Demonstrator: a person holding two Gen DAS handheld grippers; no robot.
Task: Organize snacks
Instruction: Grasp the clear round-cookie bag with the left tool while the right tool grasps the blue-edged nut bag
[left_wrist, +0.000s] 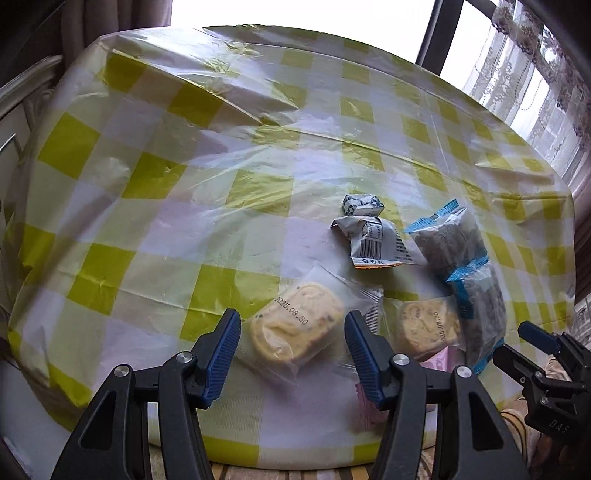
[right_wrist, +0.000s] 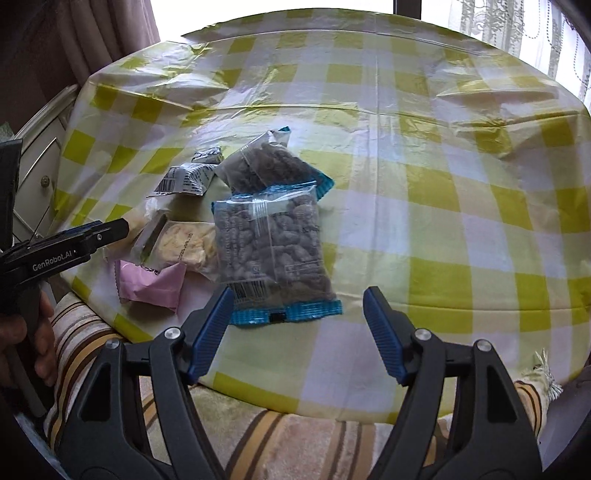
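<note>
My left gripper (left_wrist: 291, 325) is open, its jaws either side of a clear-wrapped yellow cake (left_wrist: 297, 326) lying on the table. A second yellow cake (left_wrist: 428, 325) lies to its right, partly over a pink packet (left_wrist: 439, 363). Two blue-edged bags of brown nuts (left_wrist: 448, 243) (left_wrist: 480, 314) lie at the right. Two small white wrapped snacks (left_wrist: 364, 204) (left_wrist: 376, 242) lie behind. My right gripper (right_wrist: 299, 295) is open and empty, just in front of the nearer nut bag (right_wrist: 273, 243); the other bag (right_wrist: 266, 166), pink packet (right_wrist: 151, 284) and cake (right_wrist: 184, 245) lie left.
The round table (left_wrist: 147, 177) wears a wrinkled yellow-and-white checked plastic cloth (right_wrist: 443, 206). A striped cushion (right_wrist: 295, 435) lies below its near edge. A white cabinet (right_wrist: 40, 162) stands left. Curtains (left_wrist: 535, 74) hang at the window behind. The left gripper (right_wrist: 74, 240) shows in the right wrist view.
</note>
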